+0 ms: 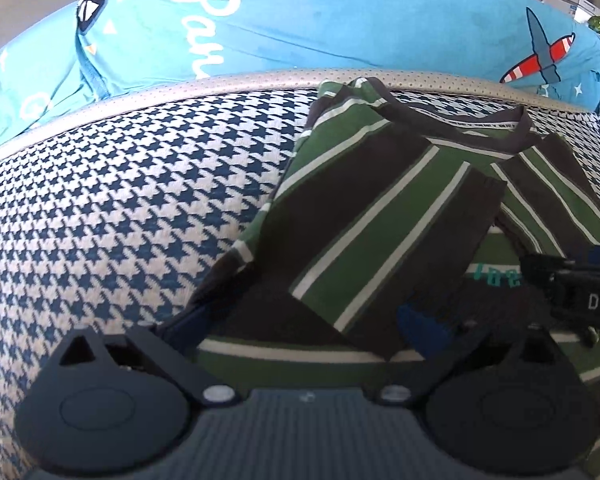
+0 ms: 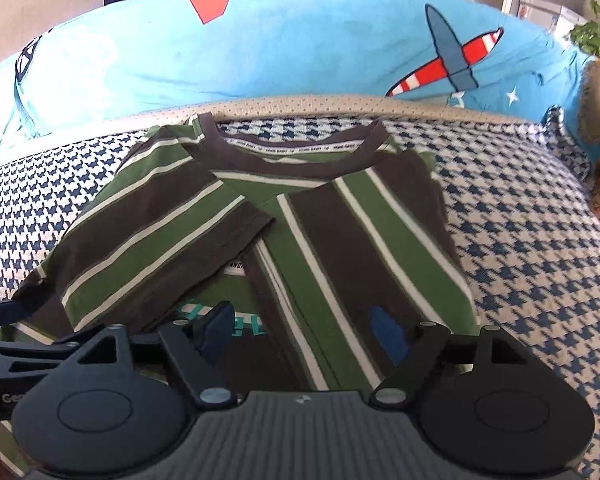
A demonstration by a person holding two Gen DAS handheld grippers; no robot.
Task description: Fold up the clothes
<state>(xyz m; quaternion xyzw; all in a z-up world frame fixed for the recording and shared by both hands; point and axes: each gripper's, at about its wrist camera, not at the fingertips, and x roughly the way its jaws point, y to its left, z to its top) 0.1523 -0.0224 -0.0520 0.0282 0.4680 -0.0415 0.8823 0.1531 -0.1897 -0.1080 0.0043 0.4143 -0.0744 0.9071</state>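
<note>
Your left gripper (image 1: 300, 322) sits nearest the lens in the left wrist view, its two blue-padded fingers (image 1: 422, 330) spread wide apart over the near hem of the striped T-shirt (image 1: 380, 216), with cloth lying between them but nothing pinched. From this gripper the shirt runs away toward 1 o'clock, green, dark brown and white stripes, its left sleeve folded inward across the chest. Teal lettering (image 1: 496, 274) peeks out at about 2 o'clock, just beside the black body of your other tool, which enters from the 3 o'clock edge. In the right wrist view, your right gripper (image 2: 304, 330) is likewise open wide, fingers (image 2: 386, 330) straddling the shirt's lower part; the right-hand finger rests over the folded right panel, the left-hand one over the teal print (image 2: 236, 320). The T-shirt (image 2: 328, 240) fills the space from the fingertips up to 12 o'clock, where its dark collar (image 2: 292, 152) lies flat. Both sleeves are turned in and overlap near the middle. Your left tool shows as a black arm at 9 o'clock. The shirt rests on a blue-and-white houndstooth cover (image 2: 540, 240), and beyond the collar a sky-blue quilt (image 2: 300, 48) with a red-striped aeroplane (image 2: 452, 60) lies bunched across 12 o'clock.
</note>
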